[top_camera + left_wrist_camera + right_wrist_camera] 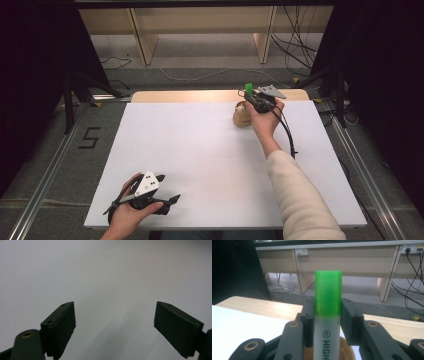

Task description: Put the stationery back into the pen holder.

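My right gripper [327,311] is shut on a highlighter pen [328,315] with a green cap and a white barrel, held upright. In the high view the right gripper [251,96] holds the green-capped highlighter [248,88] just above a small round wooden holder [242,116] at the far right of the white table top [210,160]. The holder's rim [348,350] shows under the pen. My left gripper [167,189] rests near the front left edge, and its jaws stand wide open over bare white surface [115,277].
A strip of wooden table [200,95] runs behind the white sheet. Beyond it stand wooden desk legs [142,42] and loose cables [295,45] on the floor. Metal rails [45,185] flank the table on both sides.
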Tool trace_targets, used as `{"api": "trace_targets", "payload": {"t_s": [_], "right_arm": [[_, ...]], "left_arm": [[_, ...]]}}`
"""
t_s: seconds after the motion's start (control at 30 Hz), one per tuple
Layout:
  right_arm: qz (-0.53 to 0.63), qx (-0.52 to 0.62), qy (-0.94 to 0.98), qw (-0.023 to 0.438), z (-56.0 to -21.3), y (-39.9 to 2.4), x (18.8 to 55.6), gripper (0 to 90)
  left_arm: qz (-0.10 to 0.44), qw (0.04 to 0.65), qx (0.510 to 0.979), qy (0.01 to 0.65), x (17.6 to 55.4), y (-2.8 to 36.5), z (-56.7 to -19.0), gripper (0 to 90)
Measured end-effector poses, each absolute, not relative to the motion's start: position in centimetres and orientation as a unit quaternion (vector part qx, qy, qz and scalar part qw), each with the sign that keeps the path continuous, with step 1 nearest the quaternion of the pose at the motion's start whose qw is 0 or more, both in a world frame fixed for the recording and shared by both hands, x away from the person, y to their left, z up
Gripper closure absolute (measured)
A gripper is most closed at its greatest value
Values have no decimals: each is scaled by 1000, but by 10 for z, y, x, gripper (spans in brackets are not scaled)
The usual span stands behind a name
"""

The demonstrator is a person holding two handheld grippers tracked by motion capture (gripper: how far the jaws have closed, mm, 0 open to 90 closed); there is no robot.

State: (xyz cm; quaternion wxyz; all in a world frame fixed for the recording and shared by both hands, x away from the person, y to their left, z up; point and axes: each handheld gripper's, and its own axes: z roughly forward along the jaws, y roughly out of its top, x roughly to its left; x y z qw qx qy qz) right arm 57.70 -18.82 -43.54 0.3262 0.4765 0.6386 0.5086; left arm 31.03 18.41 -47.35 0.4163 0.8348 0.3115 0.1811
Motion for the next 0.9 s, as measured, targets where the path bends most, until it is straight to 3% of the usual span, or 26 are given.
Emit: {"api": "trace_targets", "payload": {"t_s": [0.9], "right_arm": [[497, 479, 644, 329, -446, -188, 578, 666]], "left_arm": [[180, 418, 835, 311, 310, 183, -474, 174]]}}
